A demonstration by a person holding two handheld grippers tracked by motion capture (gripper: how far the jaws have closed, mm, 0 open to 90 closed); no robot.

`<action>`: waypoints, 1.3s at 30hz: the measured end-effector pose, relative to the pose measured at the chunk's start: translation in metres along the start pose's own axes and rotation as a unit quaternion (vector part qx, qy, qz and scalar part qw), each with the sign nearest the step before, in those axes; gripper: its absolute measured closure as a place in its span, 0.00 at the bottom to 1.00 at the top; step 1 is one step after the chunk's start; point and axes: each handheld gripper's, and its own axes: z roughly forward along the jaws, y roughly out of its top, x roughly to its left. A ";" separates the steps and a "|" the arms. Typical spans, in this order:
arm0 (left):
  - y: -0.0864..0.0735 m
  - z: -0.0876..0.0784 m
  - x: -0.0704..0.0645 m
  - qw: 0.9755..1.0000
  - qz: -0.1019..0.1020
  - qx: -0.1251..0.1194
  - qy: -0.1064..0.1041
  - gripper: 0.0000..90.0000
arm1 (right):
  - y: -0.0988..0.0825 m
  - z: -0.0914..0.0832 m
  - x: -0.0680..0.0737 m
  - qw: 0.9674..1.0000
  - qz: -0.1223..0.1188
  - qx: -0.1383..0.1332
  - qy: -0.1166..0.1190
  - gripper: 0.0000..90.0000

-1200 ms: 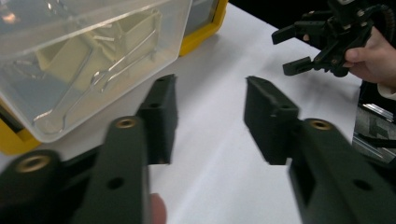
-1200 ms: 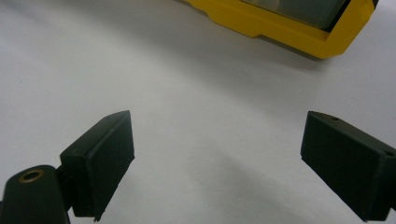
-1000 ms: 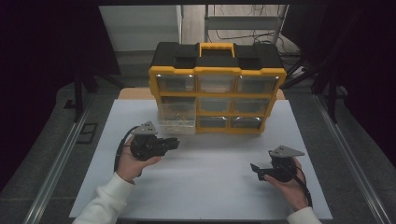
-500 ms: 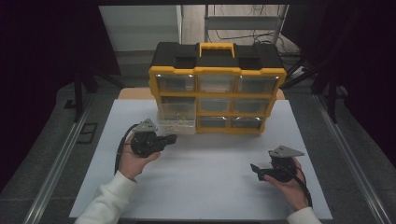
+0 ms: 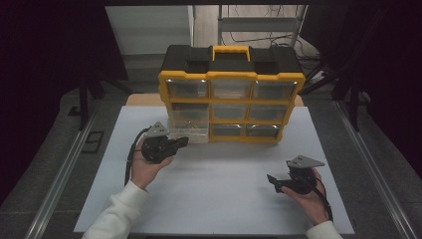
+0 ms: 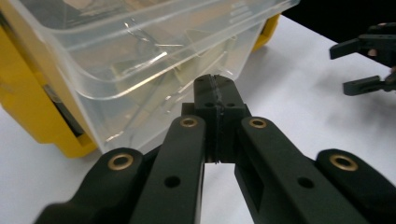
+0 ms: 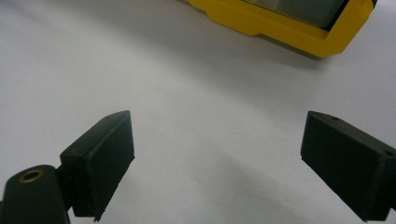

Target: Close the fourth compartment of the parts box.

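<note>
Left gripper (image 5: 183, 142) sits at the table's left half, held in the person's left hand (image 5: 144, 167), white sleeve (image 5: 117, 214) coming in from the bottom edge. Its jaws are pressed together, tips meeting with nothing between them; they closed within the last second, and no object is caught. In the left gripper view the closed tips (image 6: 216, 86) sit right at the front wall of the clear drawer (image 6: 154, 60), touching or just short of it, can't tell which.

Clear drawer (image 5: 189, 130) is pulled partway out of the yellow organizer (image 5: 231, 107), from the left column, lower rows; exact row is hard to read from above. It juts forward over the white table (image 5: 219, 199). Inside are thin metal bits, maybe wire clips, too small to name.

Organizer stands upright at the back centre of the table, black top, yellow carry handle (image 5: 231, 52), three columns of clear drawers. The other drawers look pushed in.

Right gripper (image 5: 272, 181) is at the right front of the table, in the person's right hand (image 5: 311, 201), well apart from the organizer and from the left gripper. Its jaws are spread wide, empty; the right gripper view shows bare white table between the two pads (image 7: 105, 154) and a corner of the yellow organizer (image 7: 299, 28) beyond. Grey three-cornered plate (image 5: 304, 162) on top of it, cable trailing toward the wrist.
</note>
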 end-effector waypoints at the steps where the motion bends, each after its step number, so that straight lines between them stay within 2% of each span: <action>1: 0.000 0.001 0.000 1.000 -0.002 -0.001 0.001 0.99 | 0.000 0.000 0.000 1.000 0.000 0.000 0.000 0.11; 5: 0.000 0.004 0.000 1.000 0.001 -0.002 -0.001 0.99 | 0.000 0.000 0.000 1.000 0.000 0.000 -0.001 0.11; 14: 0.002 0.004 -0.001 1.000 0.013 -0.001 0.009 0.99 | 0.000 -0.001 0.000 1.000 0.000 -0.001 -0.001 0.11; 23: 0.002 0.001 0.000 1.000 0.010 0.000 0.014 1.00 | 0.000 -0.001 0.000 1.000 0.000 -0.002 -0.001 0.11; 28: 0.003 0.001 0.002 1.000 0.006 -0.001 0.020 1.00 | 0.000 -0.001 0.000 1.000 0.000 -0.002 -0.001 0.11; 34: 0.004 0.003 0.001 1.000 0.012 -0.001 0.028 1.00 | 0.000 -0.001 0.000 1.000 0.000 -0.002 -0.002 0.11; 39: 0.006 0.003 0.004 0.999 0.007 -0.003 0.046 1.00 | 0.000 -0.001 0.000 1.000 0.000 -0.003 -0.002 0.11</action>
